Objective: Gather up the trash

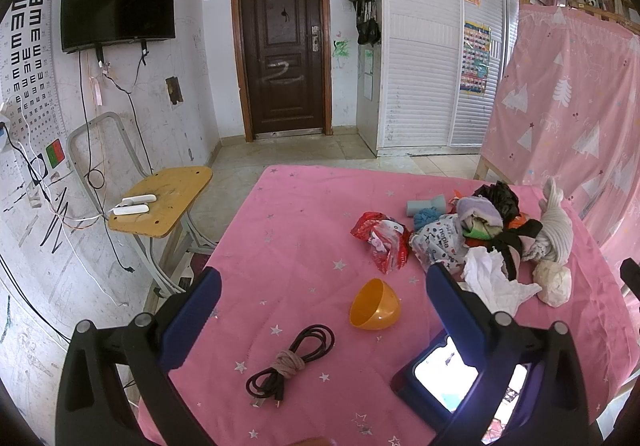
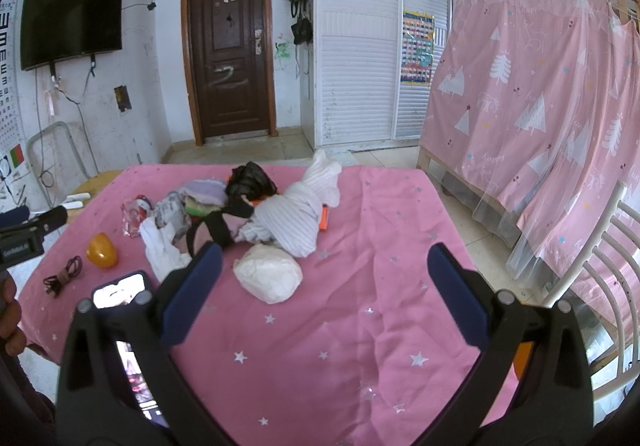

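A pink star-print table point(image 1: 288, 230) carries a heap of clothes and trash. In the left wrist view I see a red wrapper point(image 1: 382, 240), a printed plastic bag point(image 1: 438, 242), crumpled white tissue point(image 1: 494, 280) and a white paper wad point(image 1: 554, 282). An orange plastic half-shell point(image 1: 374, 306) and a tied dark cable point(image 1: 290, 364) lie nearer. My left gripper point(image 1: 322, 310) is open above the cable and shell, holding nothing. My right gripper point(image 2: 324, 288) is open over the cloth, the white wad point(image 2: 268, 278) just beyond its left finger. The tissue point(image 2: 162, 252) lies left of that.
A phone with a lit screen point(image 1: 446, 378) lies near the table's front edge. A striped white garment point(image 2: 292, 216) and dark clothes top the heap. A wooden chair point(image 1: 160, 202) stands left of the table, a pink curtain point(image 2: 540, 106) and white chair point(image 2: 608, 266) to the right.
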Demonstrator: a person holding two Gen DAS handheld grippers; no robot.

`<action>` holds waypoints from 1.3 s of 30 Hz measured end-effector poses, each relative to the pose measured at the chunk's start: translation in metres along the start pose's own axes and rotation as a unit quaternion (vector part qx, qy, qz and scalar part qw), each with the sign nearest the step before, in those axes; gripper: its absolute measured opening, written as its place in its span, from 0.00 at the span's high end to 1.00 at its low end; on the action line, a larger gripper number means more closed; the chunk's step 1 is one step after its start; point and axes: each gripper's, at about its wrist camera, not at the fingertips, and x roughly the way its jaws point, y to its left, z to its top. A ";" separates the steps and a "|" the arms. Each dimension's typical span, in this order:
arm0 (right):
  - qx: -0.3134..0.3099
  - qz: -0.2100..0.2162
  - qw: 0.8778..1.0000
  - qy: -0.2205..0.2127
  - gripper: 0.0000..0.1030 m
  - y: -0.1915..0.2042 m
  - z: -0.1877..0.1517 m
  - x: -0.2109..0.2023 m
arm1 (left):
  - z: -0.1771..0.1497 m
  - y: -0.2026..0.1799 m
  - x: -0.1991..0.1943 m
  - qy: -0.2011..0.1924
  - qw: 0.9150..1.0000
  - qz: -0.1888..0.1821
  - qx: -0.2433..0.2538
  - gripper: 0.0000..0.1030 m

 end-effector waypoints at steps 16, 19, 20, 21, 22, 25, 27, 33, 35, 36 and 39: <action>0.000 0.000 1.000 0.000 0.04 0.000 -0.001 0.000 | 0.000 0.000 0.000 0.000 1.000 0.000 0.000 0.08; 0.000 0.000 1.000 0.001 0.04 0.001 -0.001 0.001 | 0.000 0.000 0.000 0.000 1.000 0.000 0.000 0.08; 0.000 0.000 1.000 0.000 0.04 0.001 -0.001 0.001 | 0.000 0.000 0.000 0.000 1.000 0.000 0.000 0.08; 0.000 0.000 1.000 0.000 0.04 0.001 -0.001 0.001 | 0.000 0.000 0.000 0.000 1.000 0.000 0.000 0.08; 0.000 0.000 1.000 0.001 0.04 0.001 0.000 0.001 | 0.000 0.000 0.000 0.000 1.000 0.000 0.000 0.08; 0.000 0.000 1.000 0.002 0.04 0.001 0.000 0.003 | 0.000 0.000 0.000 0.001 1.000 0.000 0.000 0.08; -0.001 0.000 1.000 0.003 0.04 0.000 0.001 0.003 | 0.001 0.002 0.000 0.003 1.000 -0.002 -0.001 0.08; -0.004 0.014 1.000 0.007 0.04 0.000 -0.001 0.003 | 0.003 0.010 0.001 0.002 1.000 -0.013 -0.003 0.08; -0.007 0.021 1.000 0.012 0.04 0.005 -0.007 0.013 | 0.003 0.011 0.004 0.003 1.000 -0.021 -0.003 0.08; -0.012 0.031 0.999 0.019 0.04 0.007 -0.009 0.017 | 0.003 0.011 0.005 0.002 1.000 -0.026 -0.005 0.08; -0.023 0.047 0.998 0.039 0.04 0.010 -0.013 0.029 | 0.003 0.010 0.011 0.006 0.999 -0.036 -0.005 0.10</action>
